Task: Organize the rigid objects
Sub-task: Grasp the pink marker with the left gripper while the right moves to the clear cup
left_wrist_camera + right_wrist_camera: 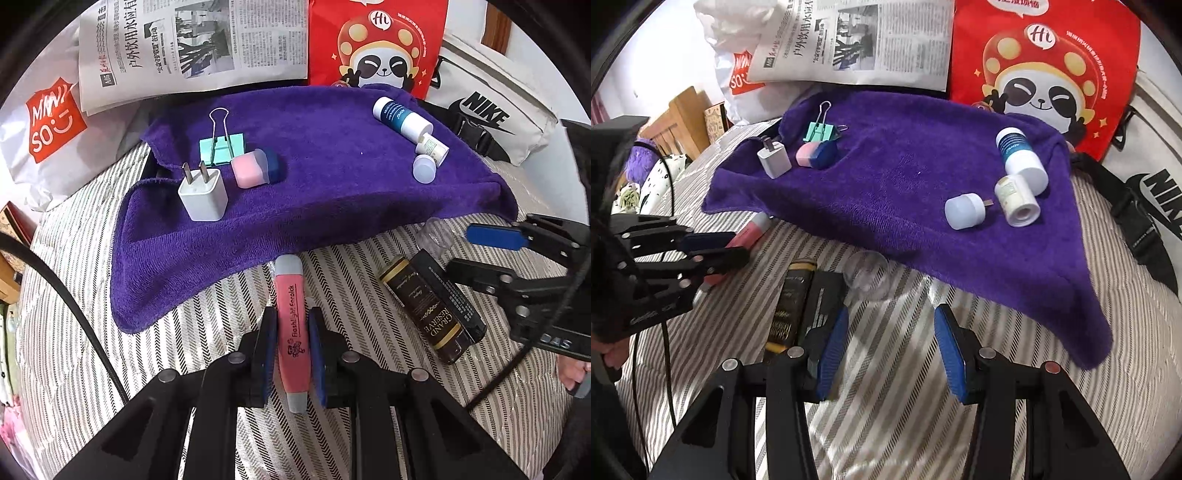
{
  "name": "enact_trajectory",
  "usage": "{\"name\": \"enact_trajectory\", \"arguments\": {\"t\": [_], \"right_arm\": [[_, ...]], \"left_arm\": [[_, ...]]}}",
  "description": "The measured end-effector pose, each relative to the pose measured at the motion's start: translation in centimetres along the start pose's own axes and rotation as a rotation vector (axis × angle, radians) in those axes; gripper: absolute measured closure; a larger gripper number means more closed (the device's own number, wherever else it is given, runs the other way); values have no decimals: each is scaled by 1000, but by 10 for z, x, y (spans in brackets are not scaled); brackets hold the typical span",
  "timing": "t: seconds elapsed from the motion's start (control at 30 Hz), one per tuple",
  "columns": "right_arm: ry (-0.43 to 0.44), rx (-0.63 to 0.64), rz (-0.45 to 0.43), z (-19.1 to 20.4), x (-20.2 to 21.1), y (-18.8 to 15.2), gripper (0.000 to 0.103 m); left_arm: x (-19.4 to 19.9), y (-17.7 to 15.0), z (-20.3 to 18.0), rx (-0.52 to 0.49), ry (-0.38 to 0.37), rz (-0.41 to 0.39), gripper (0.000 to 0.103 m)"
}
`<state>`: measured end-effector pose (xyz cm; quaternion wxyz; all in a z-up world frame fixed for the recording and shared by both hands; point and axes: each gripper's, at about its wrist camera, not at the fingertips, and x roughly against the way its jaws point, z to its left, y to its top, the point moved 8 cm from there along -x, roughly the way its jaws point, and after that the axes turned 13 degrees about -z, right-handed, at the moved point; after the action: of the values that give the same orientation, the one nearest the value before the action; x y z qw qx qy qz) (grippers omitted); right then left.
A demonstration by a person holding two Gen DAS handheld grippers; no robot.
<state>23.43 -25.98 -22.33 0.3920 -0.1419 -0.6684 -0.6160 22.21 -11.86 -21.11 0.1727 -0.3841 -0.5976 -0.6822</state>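
My left gripper [291, 317] is shut on a pink pen-shaped flashlight [293, 325] lying on the striped bedding, its tip at the edge of the purple towel [314, 192]. On the towel's left lie a white charger plug [202, 194], a mint binder clip [221, 146] and a pink-and-blue jar [255, 168]; on its right a blue-and-white bottle [400, 118], a small white bottle [432, 147] and a round white cap [424, 168]. My right gripper [890, 325] is open and empty over the bedding, beside two dark bottles [805, 299] and a clear cup [868, 275].
A newspaper [192, 48], a red panda bag [376, 40], a white Miniso bag [48, 122] and a white Nike bag [491, 114] lie behind the towel. A black cable [74, 306] crosses the bedding on the left.
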Motion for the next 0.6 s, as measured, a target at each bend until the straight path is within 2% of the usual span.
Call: {"name": "enact_trajectory", "arguments": {"t": [0.3, 0.5, 0.53, 0.57, 0.6], "right_arm": [[-38, 64, -12, 9, -16, 12, 54], [-28, 58, -27, 12, -20, 15, 56], [-15, 58, -32, 13, -19, 15, 63], [-6, 54, -34, 14, -18, 15, 77], [-2, 48, -33, 14, -18, 15, 76]], "left_arm": [[5, -5, 10, 6, 2, -1, 85], [5, -4, 11, 7, -2, -3, 85], [5, -4, 11, 10, -3, -5, 85], [5, -4, 11, 12, -4, -5, 85], [5, -4, 11, 13, -3, -6, 85]]}}
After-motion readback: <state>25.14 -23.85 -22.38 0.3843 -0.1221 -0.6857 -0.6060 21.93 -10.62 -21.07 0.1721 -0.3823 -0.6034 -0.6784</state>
